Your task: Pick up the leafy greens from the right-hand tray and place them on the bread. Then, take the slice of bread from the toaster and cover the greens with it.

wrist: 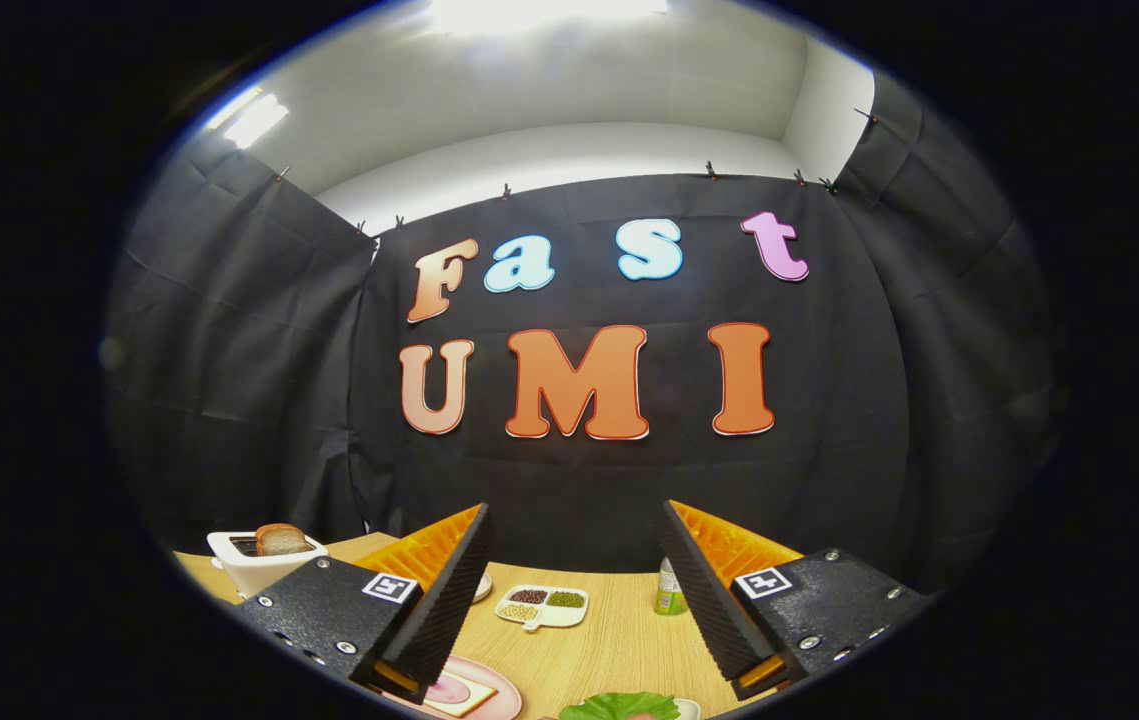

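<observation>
One bunch of leafy greens lies on a white tray on the wooden table, low between the fingers of the gripper, which is spread wide and grasps nothing. Left of the greens, bread sits on a pink plate. Farther left, a white toaster holds a slice. Beyond the greens sit a divided dish and a green can.

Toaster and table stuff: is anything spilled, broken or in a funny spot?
Nothing stands out. Bread slice sits upright in the white toaster, the divided dish keeps its beans in separate compartments, and the green can stands upright. The claw is open, holding nothing, with leafy greens below it.
</observation>
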`<state>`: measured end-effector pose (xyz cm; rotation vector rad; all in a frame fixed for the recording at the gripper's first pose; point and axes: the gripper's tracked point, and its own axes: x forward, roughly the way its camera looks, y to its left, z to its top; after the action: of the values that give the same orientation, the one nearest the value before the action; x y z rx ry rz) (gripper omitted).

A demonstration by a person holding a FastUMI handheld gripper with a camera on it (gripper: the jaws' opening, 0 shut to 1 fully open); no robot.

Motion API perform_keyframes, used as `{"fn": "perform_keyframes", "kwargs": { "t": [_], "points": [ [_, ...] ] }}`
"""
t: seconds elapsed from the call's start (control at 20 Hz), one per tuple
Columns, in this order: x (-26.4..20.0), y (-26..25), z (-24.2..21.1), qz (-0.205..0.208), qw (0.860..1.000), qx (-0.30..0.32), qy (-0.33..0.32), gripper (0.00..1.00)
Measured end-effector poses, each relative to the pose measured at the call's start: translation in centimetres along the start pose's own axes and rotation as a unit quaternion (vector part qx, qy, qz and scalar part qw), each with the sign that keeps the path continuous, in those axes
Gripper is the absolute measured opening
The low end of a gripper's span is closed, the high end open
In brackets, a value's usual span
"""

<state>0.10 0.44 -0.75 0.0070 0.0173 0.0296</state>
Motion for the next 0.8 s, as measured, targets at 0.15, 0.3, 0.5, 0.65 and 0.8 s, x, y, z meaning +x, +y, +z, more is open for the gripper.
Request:
{"fn": "perform_keyframes", "kwargs": {
  "t": [0.15, 0.3, 0.5, 0.65, 0.8],
  "points": [
    [-0.1, 0.2, -0.3, 0.007, 1.0, 0.003, 0.007, 0.99],
    [-0.1, -0.4, -0.8, 0.005, 1.0, 0.004, 0.016, 0.99],
    [-0.4, -1.5, -1.9, -0.002, 0.999, 0.007, 0.043, 0.99],
    [-0.9, -2.3, -3.2, -0.005, 0.998, 0.011, 0.068, 1.0],
    [-1.1, -3.0, -5.0, -0.008, 0.995, 0.008, 0.1, 0.99]
  ]
}}
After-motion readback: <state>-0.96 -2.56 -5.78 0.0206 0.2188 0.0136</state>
